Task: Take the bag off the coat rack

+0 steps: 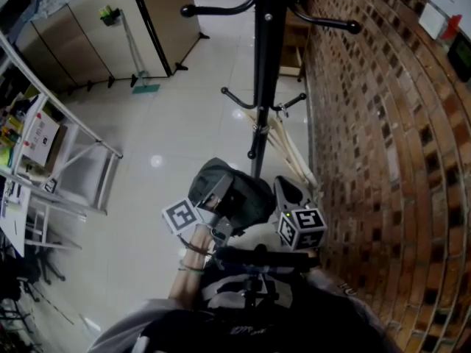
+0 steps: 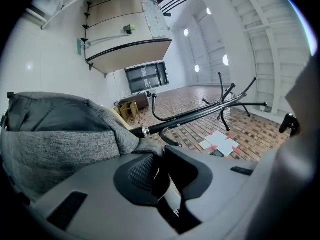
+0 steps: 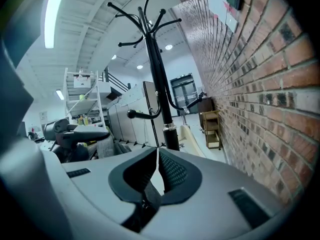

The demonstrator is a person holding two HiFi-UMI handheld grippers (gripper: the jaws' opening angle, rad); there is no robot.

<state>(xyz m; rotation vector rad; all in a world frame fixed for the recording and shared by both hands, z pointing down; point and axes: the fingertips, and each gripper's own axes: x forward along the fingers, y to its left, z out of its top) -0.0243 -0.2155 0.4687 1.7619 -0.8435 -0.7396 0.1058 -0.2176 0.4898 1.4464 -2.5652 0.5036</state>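
The black coat rack (image 1: 263, 72) stands beside the brick wall, with hooks at the top and halfway down. The grey bag (image 1: 234, 190) is pressed against its pole below the lower hooks; whether it hangs from one I cannot tell. My left gripper (image 1: 224, 197) is at the bag. In the left gripper view the grey fabric (image 2: 55, 134) fills the left side and runs into the jaws (image 2: 159, 170), which are shut on a dark strip of the bag. The rack's pole (image 2: 200, 115) lies just beyond. My right gripper (image 1: 291, 191) is to the right of the bag, jaws (image 3: 158, 171) shut and holding nothing.
The brick wall (image 1: 383, 160) runs close along the right. Wooden slats (image 1: 291, 149) lean at the rack's foot. A metal shelf rack (image 1: 66, 160) with goods stands at the left, and cabinets (image 1: 88, 28) with a mop stand at the back over a glossy tiled floor.
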